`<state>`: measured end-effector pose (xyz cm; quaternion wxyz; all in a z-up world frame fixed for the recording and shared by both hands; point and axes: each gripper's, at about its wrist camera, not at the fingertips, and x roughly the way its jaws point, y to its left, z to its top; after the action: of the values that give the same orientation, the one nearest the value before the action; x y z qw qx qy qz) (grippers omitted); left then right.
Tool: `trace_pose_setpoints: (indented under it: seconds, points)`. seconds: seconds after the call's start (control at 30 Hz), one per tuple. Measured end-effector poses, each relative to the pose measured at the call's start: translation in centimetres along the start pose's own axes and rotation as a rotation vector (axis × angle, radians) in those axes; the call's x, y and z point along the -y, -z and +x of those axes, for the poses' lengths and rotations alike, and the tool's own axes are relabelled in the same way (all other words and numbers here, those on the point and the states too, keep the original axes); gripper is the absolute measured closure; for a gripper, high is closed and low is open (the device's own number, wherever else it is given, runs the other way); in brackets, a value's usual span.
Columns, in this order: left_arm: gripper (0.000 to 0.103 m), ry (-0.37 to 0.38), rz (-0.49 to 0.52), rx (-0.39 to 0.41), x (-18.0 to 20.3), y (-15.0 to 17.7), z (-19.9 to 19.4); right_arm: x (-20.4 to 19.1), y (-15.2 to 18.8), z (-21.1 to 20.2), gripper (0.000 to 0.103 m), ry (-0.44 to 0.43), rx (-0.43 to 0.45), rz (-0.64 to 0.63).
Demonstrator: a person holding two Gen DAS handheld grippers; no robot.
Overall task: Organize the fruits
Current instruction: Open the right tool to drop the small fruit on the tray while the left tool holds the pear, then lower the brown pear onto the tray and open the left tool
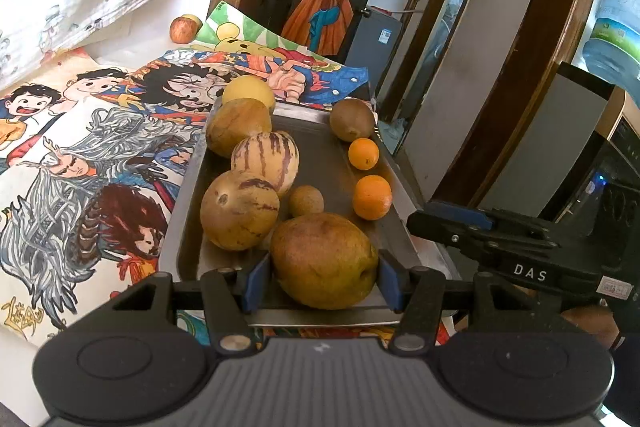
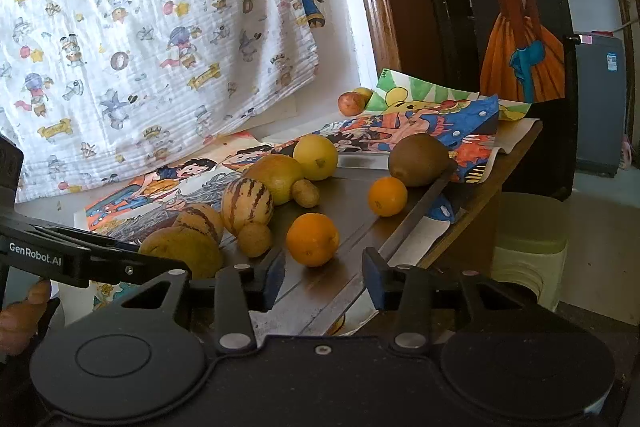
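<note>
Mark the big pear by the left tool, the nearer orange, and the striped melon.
big pear [image 1: 324, 261], left wrist view, middle of skin
nearer orange [image 2: 313, 239], right wrist view, centre
striped melon [image 1: 265, 161], left wrist view, striped face

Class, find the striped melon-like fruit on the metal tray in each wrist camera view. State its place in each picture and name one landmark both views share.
Left wrist view: the striped fruit sits left of centre on the tray, between two brownish fruits.
Right wrist view: the striped fruit lies left of centre, behind a small brown fruit.
Shared landmark: the red apple on the table beyond the tray.
</note>
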<state>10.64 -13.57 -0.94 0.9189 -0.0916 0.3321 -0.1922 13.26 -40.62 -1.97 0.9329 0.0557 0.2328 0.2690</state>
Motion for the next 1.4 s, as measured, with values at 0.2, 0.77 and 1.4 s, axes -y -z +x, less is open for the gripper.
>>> trace_pose_setpoints:
  seconds: [0.2, 0.77, 1.4]
  points:
    - [0.042, 0.0, -0.012, -0.003, -0.2, 0.0, 0.0, 0.1, 0.1, -0.4, 0.055, 0.013, 0.004, 0.013]
    - [0.036, -0.006, -0.025, 0.008, -0.3, 0.4, -0.9, -0.8, 0.4, -1.3, 0.047, 0.013, 0.01, 0.014]
    - [0.02, -0.008, -0.009, 0.023, -0.2, 1.4, -2.8, -1.2, 1.1, -2.2, 0.026, 0.035, 0.018, 0.042]
